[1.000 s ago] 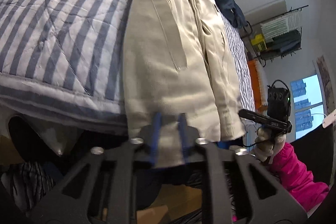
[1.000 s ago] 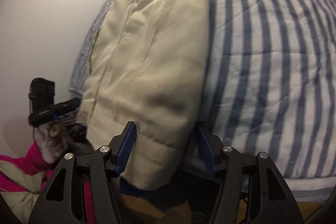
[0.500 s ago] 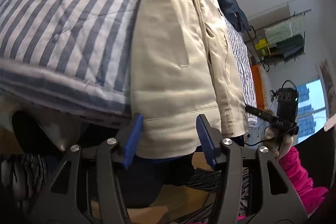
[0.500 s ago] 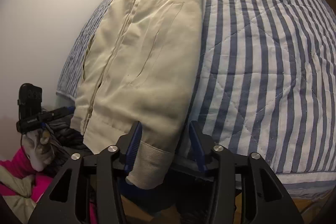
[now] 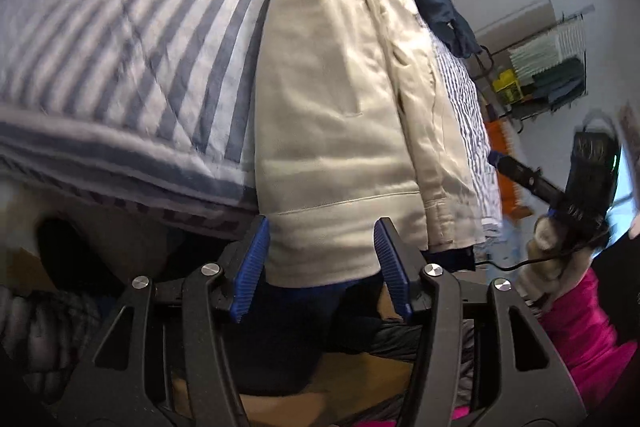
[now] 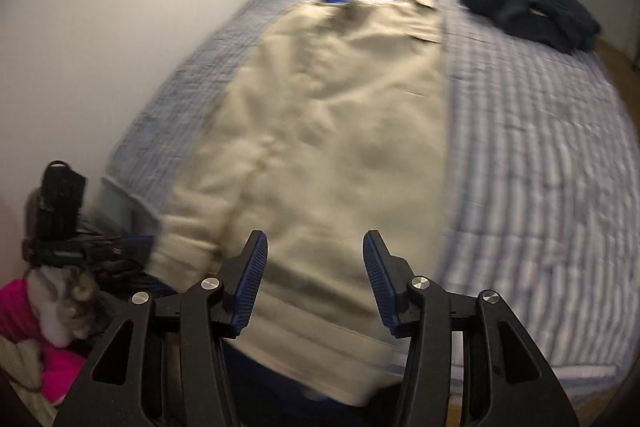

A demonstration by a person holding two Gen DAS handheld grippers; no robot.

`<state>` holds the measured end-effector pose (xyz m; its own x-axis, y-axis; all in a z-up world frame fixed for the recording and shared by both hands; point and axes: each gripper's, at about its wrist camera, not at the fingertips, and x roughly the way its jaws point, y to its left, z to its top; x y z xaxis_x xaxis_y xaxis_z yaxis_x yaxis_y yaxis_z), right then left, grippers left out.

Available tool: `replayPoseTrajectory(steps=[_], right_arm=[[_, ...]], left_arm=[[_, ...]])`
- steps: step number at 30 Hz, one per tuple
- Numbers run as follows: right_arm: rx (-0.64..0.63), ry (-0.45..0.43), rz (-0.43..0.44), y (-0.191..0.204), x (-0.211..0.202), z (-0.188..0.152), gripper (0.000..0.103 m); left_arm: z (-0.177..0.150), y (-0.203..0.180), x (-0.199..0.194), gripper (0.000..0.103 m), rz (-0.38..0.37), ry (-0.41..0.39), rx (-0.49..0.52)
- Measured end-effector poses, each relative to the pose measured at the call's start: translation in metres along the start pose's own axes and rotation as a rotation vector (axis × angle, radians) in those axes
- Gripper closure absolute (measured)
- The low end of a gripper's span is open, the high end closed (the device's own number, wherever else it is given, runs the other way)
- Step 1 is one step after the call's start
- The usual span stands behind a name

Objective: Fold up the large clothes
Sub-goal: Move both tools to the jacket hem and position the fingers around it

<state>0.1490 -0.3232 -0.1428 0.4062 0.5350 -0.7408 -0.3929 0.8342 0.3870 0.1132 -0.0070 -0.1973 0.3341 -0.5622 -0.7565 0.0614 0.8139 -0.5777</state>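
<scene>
The beige jacket (image 5: 340, 115) lies lengthwise down the centre of both frames on the striped quilt (image 5: 132, 47), its hem hanging over the bed edge at lower centre. The left gripper (image 5: 322, 259) has its jaws wide apart, one on each side of the hem but not pinching it; the right gripper (image 6: 314, 283) is likewise spread wide over the hem, gripping nothing. This looks like the pause between folds, and the next move likely calls for closing on both hem corners together. No container shows clearly; the shelf rack (image 5: 548, 67) at upper right is too small to read.
</scene>
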Motion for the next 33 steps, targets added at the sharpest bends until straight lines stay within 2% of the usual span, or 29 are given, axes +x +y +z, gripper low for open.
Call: replayPoseTrajectory(steps=[3,6,11,13,14,16,18,20,22,24,26,28,29,31,32,33], right_arm=[[0.023,0.037,0.109,0.011,0.026,0.019,0.054],[0.091,0.097,0.214,0.007,0.064,0.045,0.054],[0.151,0.244,0.194,0.004,0.127,0.056,0.054],[0.135,0.258,0.200,0.009,0.137,0.052,0.073],[0.118,0.268,0.205,0.013,0.140,0.050,0.101],[0.079,0.263,0.190,0.022,0.135,0.045,0.101],[-0.025,0.237,0.121,0.031,0.122,0.044,0.101],[-0.037,0.244,0.064,0.024,0.119,0.040,0.101],[0.033,0.255,0.135,0.013,0.119,0.035,0.101],[0.071,0.254,0.203,0.009,0.111,0.036,0.097],[0.092,0.208,0.227,0.002,0.091,0.040,0.097],[0.080,0.133,0.135,-0.012,0.065,0.046,0.093],[0.078,0.098,0.048,-0.022,0.054,0.047,0.090],[0.102,0.082,-0.080,-0.043,0.046,0.046,0.072],[0.128,0.078,-0.137,-0.056,0.046,0.045,0.053],[0.139,0.074,-0.179,-0.063,0.049,0.043,0.048]], left_arm=[[-0.004,-0.021,-0.010,0.049,0.009,-0.037,0.091],[-0.008,-0.041,-0.004,0.049,-0.002,-0.024,0.189],[-0.014,-0.055,0.008,0.049,-0.016,0.007,0.245],[-0.015,-0.059,0.010,0.049,-0.017,0.014,0.262],[-0.018,-0.057,0.009,0.049,-0.017,0.013,0.265],[-0.015,-0.058,0.008,0.049,-0.011,0.008,0.270],[-0.013,-0.059,0.004,0.049,-0.008,-0.006,0.276],[-0.009,-0.059,0.003,0.049,-0.014,-0.013,0.268],[-0.005,-0.061,0.005,0.049,-0.019,-0.009,0.267],[-0.001,-0.067,0.009,0.049,-0.022,-0.005,0.278],[0.002,-0.075,0.013,0.049,-0.035,0.002,0.291],[0.004,-0.084,0.021,0.049,-0.054,0.015,0.305],[0.006,-0.087,0.027,0.049,-0.062,0.023,0.312],[0.007,-0.099,0.041,0.049,-0.082,0.047,0.337],[0.007,-0.103,0.048,0.049,-0.088,0.059,0.344],[0.006,-0.106,0.055,0.049,-0.090,0.074,0.349]])
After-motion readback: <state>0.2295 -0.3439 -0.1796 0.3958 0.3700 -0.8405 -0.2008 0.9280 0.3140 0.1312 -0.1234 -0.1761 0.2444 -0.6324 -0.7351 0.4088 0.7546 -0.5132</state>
